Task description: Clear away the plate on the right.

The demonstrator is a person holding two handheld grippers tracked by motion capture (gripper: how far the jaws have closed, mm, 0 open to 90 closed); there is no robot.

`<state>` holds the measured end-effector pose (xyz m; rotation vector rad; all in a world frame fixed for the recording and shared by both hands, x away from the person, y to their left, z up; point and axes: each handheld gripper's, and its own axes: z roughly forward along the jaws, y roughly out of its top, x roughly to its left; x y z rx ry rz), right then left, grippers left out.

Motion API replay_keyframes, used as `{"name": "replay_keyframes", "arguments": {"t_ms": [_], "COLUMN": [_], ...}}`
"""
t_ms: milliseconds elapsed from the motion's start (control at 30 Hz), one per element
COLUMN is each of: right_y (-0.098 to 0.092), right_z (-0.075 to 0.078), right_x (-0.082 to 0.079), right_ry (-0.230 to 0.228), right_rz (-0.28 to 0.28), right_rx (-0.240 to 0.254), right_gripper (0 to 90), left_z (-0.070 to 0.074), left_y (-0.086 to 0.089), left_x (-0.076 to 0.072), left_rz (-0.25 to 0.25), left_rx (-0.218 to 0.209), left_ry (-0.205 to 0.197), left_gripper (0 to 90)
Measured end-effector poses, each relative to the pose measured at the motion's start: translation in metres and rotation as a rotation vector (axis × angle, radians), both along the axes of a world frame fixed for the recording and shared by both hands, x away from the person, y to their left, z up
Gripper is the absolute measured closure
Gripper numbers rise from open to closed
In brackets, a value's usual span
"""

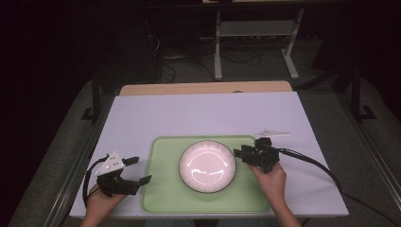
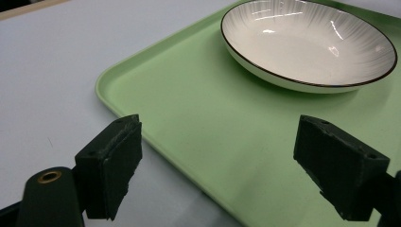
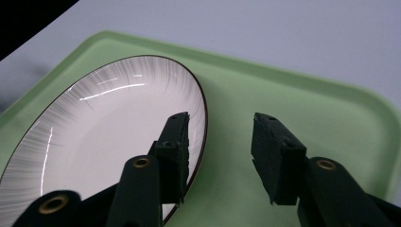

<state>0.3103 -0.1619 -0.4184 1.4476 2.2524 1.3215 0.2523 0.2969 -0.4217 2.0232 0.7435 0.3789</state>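
**Glazed plate on the tray, right jaws straddling its rim**

Nearest the person, the left gripper [image 1: 140, 170] is held low at the near left corner of the pale green plastic tray [image 2: 156, 104], its jaws spread wide with nothing between them; one pad is seen over the white table top [image 1: 142, 118], the other over the tray. The forearm comes in from the bottom edge, and the jaws point toward the tray's middle.

Farther in, the round white ceramic plate with a thin dark rim [image 3: 94, 123] sits flat in the middle of the tray. It is judged stiff, fairly heavy for its size, breakable, and slippery where glazed. The shallow flared edge is the likely place for a hold, one pad above and one below, since the smooth centre offers nothing to pinch.

The right gripper [image 3: 220, 156] is placed at the plate's right edge, tilted down and pointing leftward. Its jaws are released and stand partly apart, one over the inside of the rim and the other over the bare tray just beside it; no pad is seen pressing on the plate.
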Motion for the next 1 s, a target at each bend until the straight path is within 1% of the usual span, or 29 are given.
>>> {"name": "replay_keyframes", "arguments": {"t_ms": [33,100,167,200,333,500,533,567,600,633,667,733,767,833,900,933,1000], "right_y": [-0.002,-0.003,-0.007,-0.007,-0.013,-0.024,-0.028,-0.028,-0.031,-0.031,-0.034,-0.036,-0.036,-0.039,-0.042,-0.046,-0.048], "right_z": [0.002,0.003,0.004,0.004,0.006,0.011,0.014,0.014,0.016,0.016,0.018,0.02,0.02,0.021,0.021,0.021,0.022], "right_x": [-0.001,-0.001,-0.003,-0.003,-0.006,-0.008,-0.009,-0.009,-0.011,-0.011,-0.013,-0.014,-0.014,-0.016,-0.017,-0.019,-0.02], "right_ry": [-0.029,-0.037,-0.063,-0.063,-0.111,-0.149,-0.17,-0.17,-0.192,-0.192,-0.209,-0.222,-0.222,-0.236,-0.247,-0.257,-0.265], "right_rz": [0.006,0.008,0.009,0.009,0.003,-0.004,-0.007,-0.007,-0.007,-0.007,-0.008,-0.01,-0.01,-0.008,-0.016,-0.023,-0.027], "right_rx": [-0.01,-0.013,-0.027,-0.027,-0.044,-0.045,-0.069,-0.069,-0.085,-0.085,-0.102,-0.119,-0.119,-0.13,-0.126,-0.127,-0.133], "right_gripper": [52.0,50.9,46.7,46.7,42.7,38.1,37.2,37.2,36.3,36.3,35.4,34.4,34.4,33.7,33.1,32.8,32.5], "left_z": [0.0,0.0,0.0,0.0,-0.001,-0.001,-0.001,-0.001,-0.001,-0.001,-0.001,-0.001,-0.001,-0.001,-0.001,-0.001,-0.001], "left_y": [0.0,0.0,0.0,0.0,0.0,0.0,0.0,0.0,0.0,0.0,0.0,0.0,0.0,0.0,0.0,0.0,0.0], "left_x": [0.0,0.0,0.0,0.0,0.0,0.0,0.0,0.0,0.0,0.0,0.0,0.0,0.0,0.0,0.0,0.0,0.0], "left_rz": [0.0,0.0,0.001,0.001,0.002,0.002,0.003,0.003,0.002,0.003,0.003,0.003,0.003,0.003,0.003,0.004,0.004], "left_rx": [0.0,-0.001,-0.001,-0.001,-0.002,-0.002,-0.002,-0.002,-0.002,-0.002,-0.001,-0.002,-0.001,-0.001,-0.002,-0.002,-0.001], "left_ry": [0.001,0.001,0.002,0.003,0.004,0.004,0.004,0.004,0.004,0.004,0.004,0.004,0.004,0.004,0.004,0.004,0.004], "left_gripper": [15.9,15.9,15.9,15.9,15.9,15.9,15.9,15.9,15.9,15.9,15.9,15.9,15.9,15.9,15.9,15.9,15.9]}}
